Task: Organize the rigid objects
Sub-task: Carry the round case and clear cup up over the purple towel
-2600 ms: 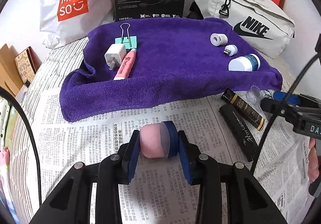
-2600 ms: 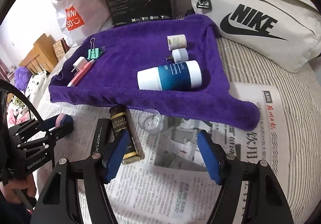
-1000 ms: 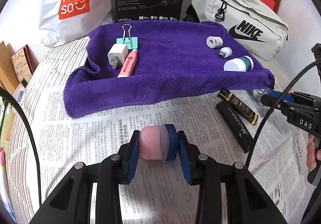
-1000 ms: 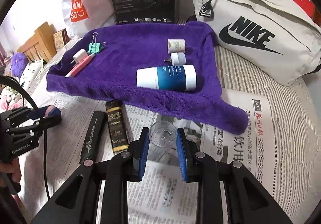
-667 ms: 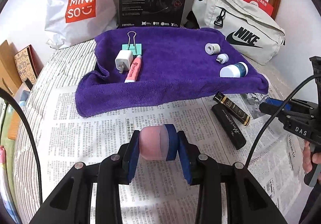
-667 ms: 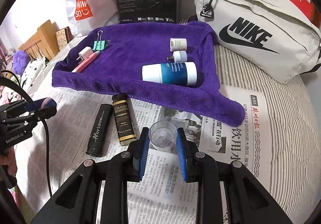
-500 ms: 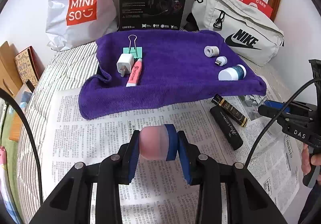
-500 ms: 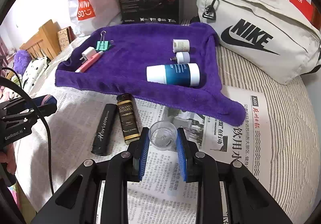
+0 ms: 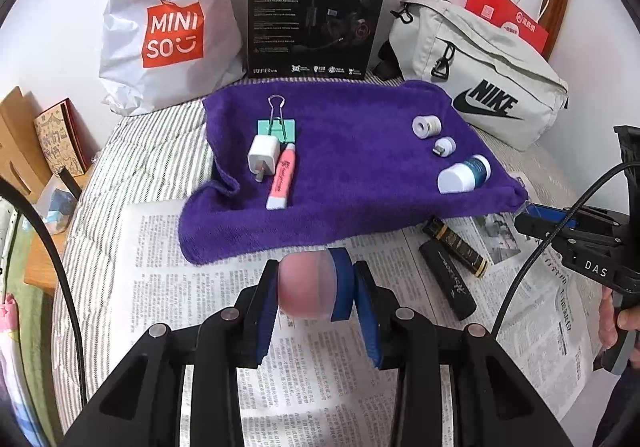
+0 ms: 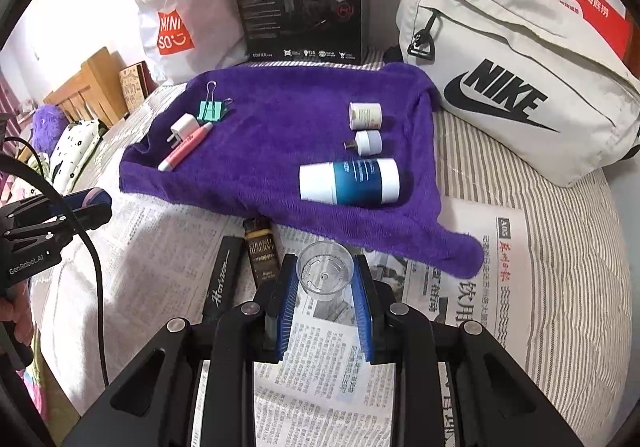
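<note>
My left gripper [image 9: 316, 287] is shut on a pink and blue cylindrical container [image 9: 310, 285], held above the newspaper in front of the purple towel [image 9: 352, 167]. My right gripper [image 10: 325, 279] is shut on a clear plastic cap [image 10: 325, 271], held above the newspaper near the towel's front edge [image 10: 280, 151]. On the towel lie a green binder clip [image 9: 277, 123], a white charger [image 9: 264, 155], a pink tube [image 9: 281, 179], a white roll [image 9: 426, 126], a small white adapter [image 9: 445, 146] and a blue and white bottle [image 10: 350, 182].
A black Horizon case [image 10: 222, 279] and a black and gold bottle [image 10: 262, 253] lie on the newspaper [image 10: 472, 311]. Behind the towel stand a Miniso bag [image 9: 168, 27], a black headset box [image 9: 316, 13] and a Nike bag [image 10: 512, 87]. The bed edge is at left.
Both grippers have risen and drawn back from the towel, each still holding its object. Earlier the right gripper was open; it closed on the clear cap.
</note>
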Demonstrator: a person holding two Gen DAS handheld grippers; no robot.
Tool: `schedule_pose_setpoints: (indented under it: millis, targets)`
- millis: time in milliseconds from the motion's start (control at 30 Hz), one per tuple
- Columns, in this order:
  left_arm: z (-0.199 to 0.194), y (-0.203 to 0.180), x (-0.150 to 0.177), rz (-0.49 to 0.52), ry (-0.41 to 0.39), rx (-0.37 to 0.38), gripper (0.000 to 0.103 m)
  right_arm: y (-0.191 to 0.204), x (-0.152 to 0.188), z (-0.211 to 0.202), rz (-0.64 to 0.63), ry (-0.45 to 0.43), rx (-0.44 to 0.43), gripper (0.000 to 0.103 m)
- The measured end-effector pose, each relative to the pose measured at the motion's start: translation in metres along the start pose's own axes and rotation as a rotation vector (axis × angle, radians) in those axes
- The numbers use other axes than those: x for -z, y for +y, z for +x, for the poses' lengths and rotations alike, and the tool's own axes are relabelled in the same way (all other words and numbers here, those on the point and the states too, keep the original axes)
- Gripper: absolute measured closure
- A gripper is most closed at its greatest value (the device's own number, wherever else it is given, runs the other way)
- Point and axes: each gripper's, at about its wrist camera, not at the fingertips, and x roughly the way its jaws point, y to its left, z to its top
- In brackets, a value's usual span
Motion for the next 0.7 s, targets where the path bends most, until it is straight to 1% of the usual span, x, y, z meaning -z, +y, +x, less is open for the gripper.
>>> schedule_pose_setpoints:
  millis: [233, 367, 700]
  targets:
    - [0.003, 0.007, -0.013, -0.016, 0.005, 0.007, 0.069, -0.004, -0.023, 0.005, 0.016, 0.001, -0.013, 0.076]
    - [0.005, 0.010, -0.026, -0.017, 0.000, 0.007, 0.069, -0.009, -0.044, 0.015, 0.016, -0.002, -0.010, 0.076]
    - [0.030, 0.003, -0.056, 0.011, 0.008, 0.025, 0.069, -0.034, -0.088, 0.042, 0.040, -0.003, 0.011, 0.076]
